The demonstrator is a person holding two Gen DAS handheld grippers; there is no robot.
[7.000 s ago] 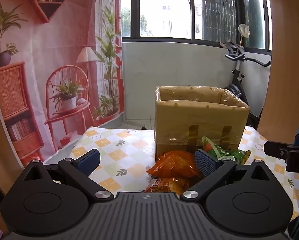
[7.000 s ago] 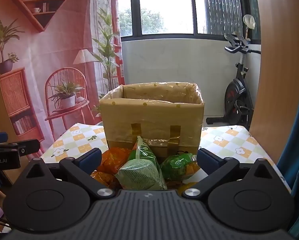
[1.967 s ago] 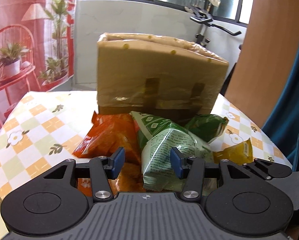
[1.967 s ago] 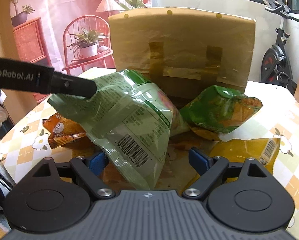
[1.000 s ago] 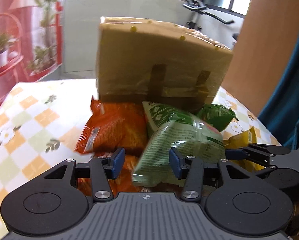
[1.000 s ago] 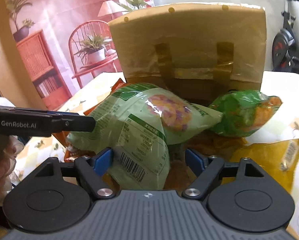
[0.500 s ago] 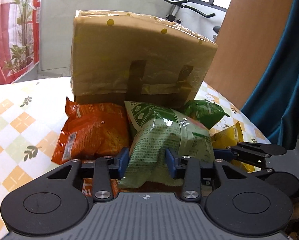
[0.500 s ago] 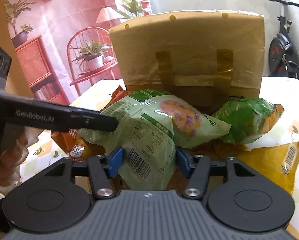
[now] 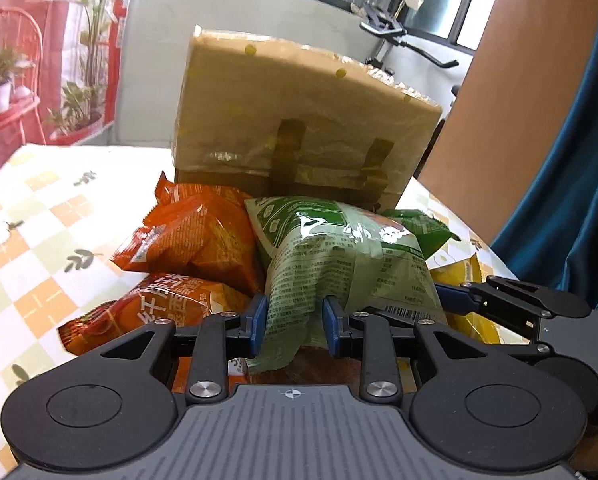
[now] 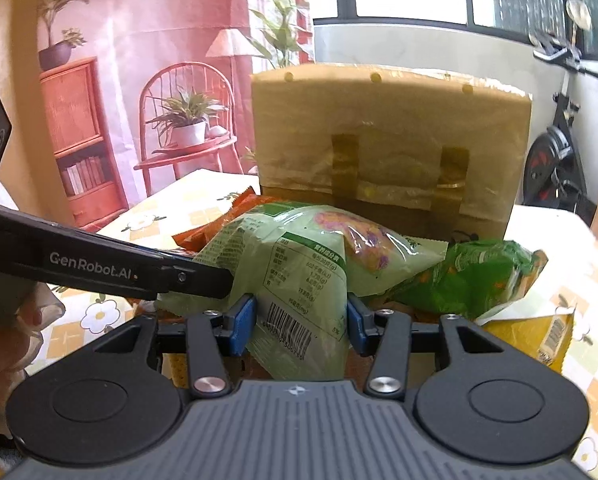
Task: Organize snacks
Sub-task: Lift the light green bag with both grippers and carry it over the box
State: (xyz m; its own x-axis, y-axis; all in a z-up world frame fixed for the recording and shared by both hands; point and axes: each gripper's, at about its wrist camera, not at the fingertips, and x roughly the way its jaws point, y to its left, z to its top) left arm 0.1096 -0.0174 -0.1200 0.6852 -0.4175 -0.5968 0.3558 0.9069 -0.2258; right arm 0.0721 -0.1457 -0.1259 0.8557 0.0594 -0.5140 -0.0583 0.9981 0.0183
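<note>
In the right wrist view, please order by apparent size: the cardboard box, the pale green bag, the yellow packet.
1. cardboard box
2. pale green bag, though nearer the camera
3. yellow packet, partly hidden

Left tongs (image 9: 293,320) pinch pale green snack bag (image 9: 339,252).

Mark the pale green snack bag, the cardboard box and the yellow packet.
pale green snack bag (image 9: 339,256), left wrist view, on its printed back panel.
cardboard box (image 10: 391,120), right wrist view, on its front wall above the tape.
yellow packet (image 10: 539,340), right wrist view, on its face near the barcode.
</note>
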